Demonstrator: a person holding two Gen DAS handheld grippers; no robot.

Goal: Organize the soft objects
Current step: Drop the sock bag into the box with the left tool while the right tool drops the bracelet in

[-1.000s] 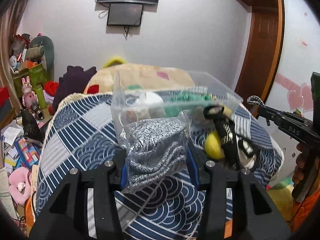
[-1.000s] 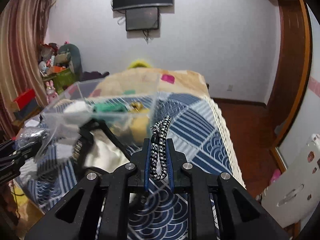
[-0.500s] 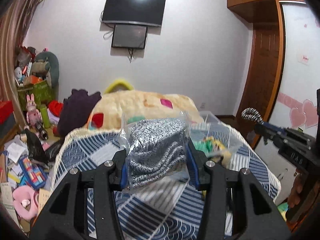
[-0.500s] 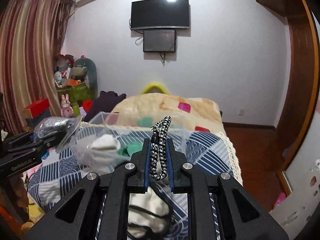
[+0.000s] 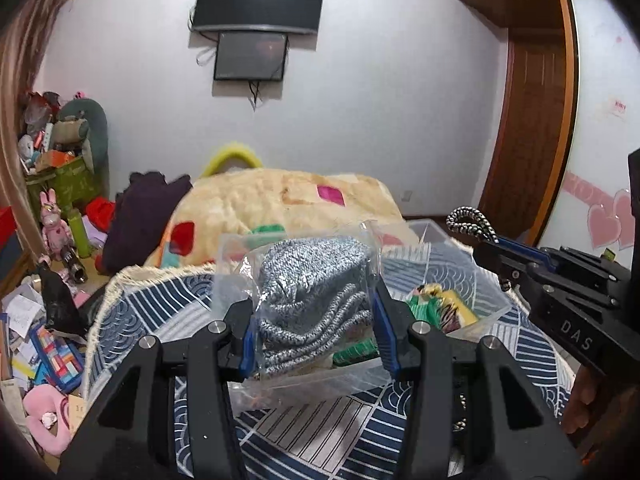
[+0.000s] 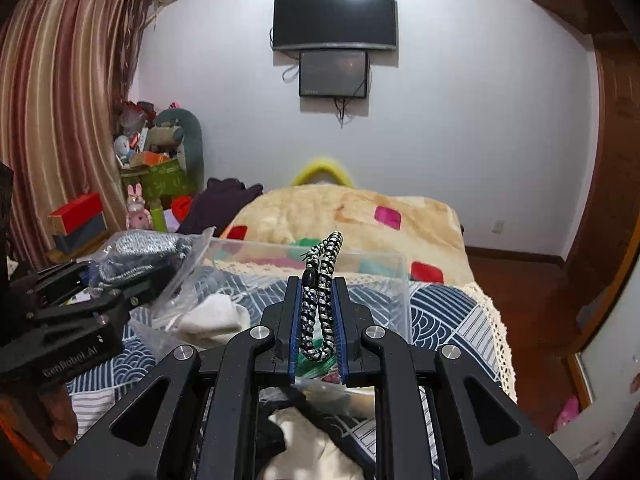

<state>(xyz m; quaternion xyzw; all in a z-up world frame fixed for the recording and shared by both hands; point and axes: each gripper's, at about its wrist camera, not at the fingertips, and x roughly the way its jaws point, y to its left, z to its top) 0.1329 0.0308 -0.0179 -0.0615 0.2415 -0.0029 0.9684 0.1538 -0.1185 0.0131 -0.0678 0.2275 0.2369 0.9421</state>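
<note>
A clear bag of grey knit cloth [image 5: 308, 300] is squeezed between the two blue pads of the left gripper [image 5: 314, 320], so the fingers are closed on it. The bag is held up in the air over the clear plastic box [image 5: 476, 308], which sits on the blue patterned bed cover [image 5: 132, 320]. In the left wrist view the box is seen at about 3 o'clock from the bag, with green and yellow soft things [image 5: 440, 310] inside it.

A black and white braided cord [image 6: 320, 300] is pinched in the right gripper [image 6: 318, 320]. It is folded in a loop and sticks up toward 12 o'clock. The far wall of the box [image 6: 376, 280] is seen just behind it. A white cloth [image 6: 212, 316] lies at about 9 o'clock from the cord.

The bag looks light and squashy. The plastic skin is likely slippery and crinkly, so it is best gripped across the fat middle, where the knit fills it out. If only the thin edge were held, the bag could slide out. The cord looks light and floppy. It is best held at the fold, as the loose ends would hang and swing. Neither thing looks easy to break.
</note>
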